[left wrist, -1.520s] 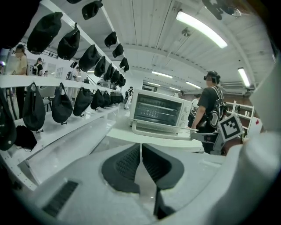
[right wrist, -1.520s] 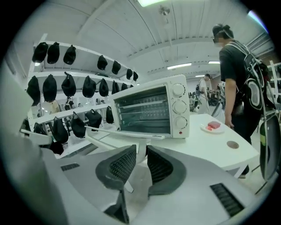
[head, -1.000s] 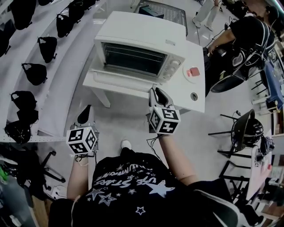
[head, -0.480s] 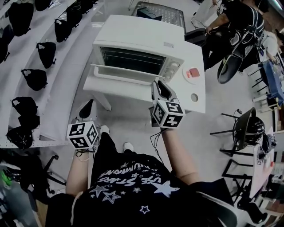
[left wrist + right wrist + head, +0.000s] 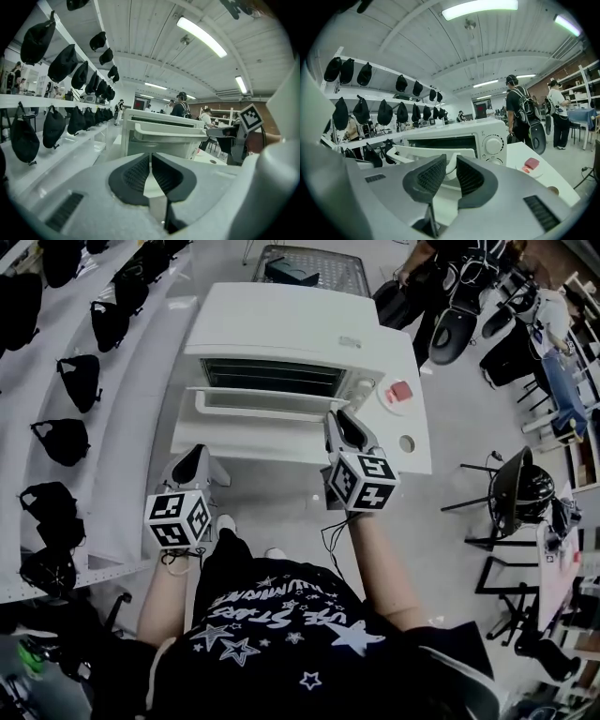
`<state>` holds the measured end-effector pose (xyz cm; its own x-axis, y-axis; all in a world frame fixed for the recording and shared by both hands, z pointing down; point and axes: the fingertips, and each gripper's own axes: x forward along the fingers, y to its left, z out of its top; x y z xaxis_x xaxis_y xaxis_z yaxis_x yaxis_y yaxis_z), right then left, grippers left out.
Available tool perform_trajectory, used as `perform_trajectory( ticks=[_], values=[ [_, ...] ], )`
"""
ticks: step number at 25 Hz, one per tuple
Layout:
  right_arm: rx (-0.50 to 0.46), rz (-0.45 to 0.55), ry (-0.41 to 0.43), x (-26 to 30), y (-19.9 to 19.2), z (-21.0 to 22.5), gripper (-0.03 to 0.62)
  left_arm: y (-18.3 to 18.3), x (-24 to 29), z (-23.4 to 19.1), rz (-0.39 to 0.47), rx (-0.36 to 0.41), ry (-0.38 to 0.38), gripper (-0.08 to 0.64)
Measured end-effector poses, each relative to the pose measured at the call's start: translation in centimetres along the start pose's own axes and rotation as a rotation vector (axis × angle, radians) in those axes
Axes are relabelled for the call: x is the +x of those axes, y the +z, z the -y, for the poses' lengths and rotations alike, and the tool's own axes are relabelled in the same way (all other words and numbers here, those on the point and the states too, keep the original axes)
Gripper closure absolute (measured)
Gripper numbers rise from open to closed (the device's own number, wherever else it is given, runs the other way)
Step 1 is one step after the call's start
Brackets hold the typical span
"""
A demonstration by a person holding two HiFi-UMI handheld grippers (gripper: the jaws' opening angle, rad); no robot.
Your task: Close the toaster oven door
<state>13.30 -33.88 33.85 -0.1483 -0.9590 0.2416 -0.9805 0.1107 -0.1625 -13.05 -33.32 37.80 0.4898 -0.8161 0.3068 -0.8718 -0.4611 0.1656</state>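
Head view: the right gripper (image 5: 339, 421) reaches forward over the front edge of the white counter (image 5: 417, 460). Its tips are at the right end of the toaster oven door (image 5: 253, 401). The door stands partway open, its free edge tilted out toward this gripper. The white toaster oven (image 5: 291, 320) sits on the counter just beyond the door.

In the right gripper view the jaws stand narrow and are closing. The door's white handle (image 5: 449, 159) shows through the slit just past the tips, and the pads do not press on it. The oven's round knobs (image 5: 493, 144) lie ahead and a little to the right of this gripper. Farther to its right a red piece (image 5: 531, 163) rests on a round white plate (image 5: 539, 172) on the counter.

The left gripper (image 5: 195, 457) is held lower and well to the left of the right one, in front of the counter's left corner. In its own view the pads meet at their tips with nothing between them, and the oven with its tilted door stands ahead of it. To this gripper's left, black bags (image 5: 77, 371) hang along white shelves (image 5: 127, 409). People (image 5: 520, 115) carrying backpacks stand beyond the counter, ahead and to the right of the right gripper.
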Motion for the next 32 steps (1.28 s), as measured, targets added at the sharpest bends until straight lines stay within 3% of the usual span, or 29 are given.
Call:
perform_trajectory(
  ticks=[13,32],
  values=[
    [0.038,-0.026,-0.05,2.1,1.8,1.0,0.525,2.4,4.1,-1.4,0.01,0.015,-0.099,0.528],
    [0.098,0.01,-0.106,4.6,4.0,2.4,0.529,3.6,5.8,-2.8,0.014,0.003,-0.132,0.528]
  ],
)
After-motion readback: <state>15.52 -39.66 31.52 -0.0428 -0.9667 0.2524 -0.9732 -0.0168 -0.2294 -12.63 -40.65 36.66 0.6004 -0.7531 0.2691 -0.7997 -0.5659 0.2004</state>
